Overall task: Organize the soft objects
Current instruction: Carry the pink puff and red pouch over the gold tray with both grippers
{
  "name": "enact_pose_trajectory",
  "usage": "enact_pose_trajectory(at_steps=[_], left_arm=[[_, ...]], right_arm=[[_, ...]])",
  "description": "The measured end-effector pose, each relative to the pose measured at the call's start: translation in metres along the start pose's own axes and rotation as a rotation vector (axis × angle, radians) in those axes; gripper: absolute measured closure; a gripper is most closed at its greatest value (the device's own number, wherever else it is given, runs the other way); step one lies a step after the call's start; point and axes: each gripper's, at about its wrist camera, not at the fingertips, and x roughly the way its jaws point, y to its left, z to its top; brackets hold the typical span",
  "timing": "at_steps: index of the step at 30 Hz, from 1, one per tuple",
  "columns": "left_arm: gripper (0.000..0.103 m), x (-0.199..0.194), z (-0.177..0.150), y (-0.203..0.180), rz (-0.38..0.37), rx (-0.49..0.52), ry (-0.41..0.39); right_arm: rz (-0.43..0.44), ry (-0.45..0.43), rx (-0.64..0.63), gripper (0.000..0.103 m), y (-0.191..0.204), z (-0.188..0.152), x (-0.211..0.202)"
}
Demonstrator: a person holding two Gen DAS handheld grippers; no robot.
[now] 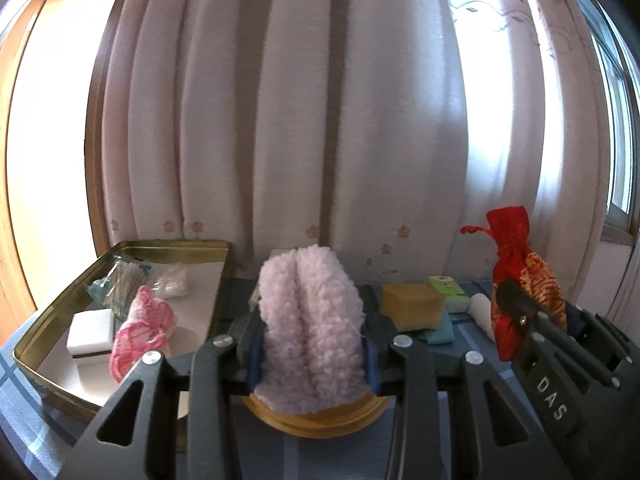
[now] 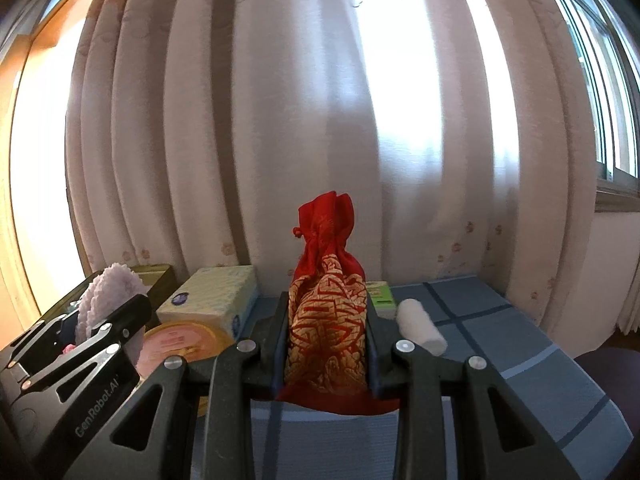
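A: Left tool (image 1: 312, 350): pinching a pale pink fluffy cloth (image 1: 310, 316), bunched upright between the blue pads; jaws partly closed, the pile bulging above and below the grip. Looks very light and fully compressible; no stiffness, so it will sag wherever it isn't held.

B: Where to take it?

A: Mid-body, as now; squeeze through the bulk, not a loose edge; the fuzzy nap should give good friction, little chance of slipping. It hangs above a round wooden lid (image 1: 316, 414) on the bench (image 1: 36, 420).

B: And the right tool (image 2: 326, 354)?

A: Closed on a red and gold drawstring pouch (image 2: 328, 320), gripped across its lower body, gathered neck standing up; jaws partly closed, fabric pressed flat at both pads. Satin-like, so probably slick; contents unknown, weight can't be judged; I'd keep a firm hold on the filled part, not the neck.

B: Destination?

A: Likely the gold tin tray (image 1: 52, 316) at left; it already holds a pink mesh puff (image 1: 140, 330), a white sponge block (image 1: 90, 336), and a bag of cotton swabs (image 1: 120, 280). Still on the bench: a tan sponge (image 1: 412, 304), a white roll (image 2: 422, 326), a tissue pack (image 2: 210, 300).

B: Risks?

A: Cloth trailing and snagging on the tray rim; pouch sliding if the grip eases.
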Motion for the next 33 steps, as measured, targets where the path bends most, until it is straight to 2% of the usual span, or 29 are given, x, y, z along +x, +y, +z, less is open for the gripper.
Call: enact_pose_trajectory(at_steps=[10,15,33], left_arm=[[0.066,-0.005,-0.001,0.029,0.022,-0.028,-0.002],[0.066,-0.005,-0.002,0.04,0.025,-0.045,-0.008],[0.066,-0.012,0.006,0.078,0.082,-0.068,-0.033]], right_arm=[[0.03,0.003,-0.038,0.069,0.034,-0.001,0.003],[0.008,0.011,-0.055,0.069,0.047,-0.001,0.008],[0.011,0.042,-0.15,0.069,0.1,0.011,0.024]])
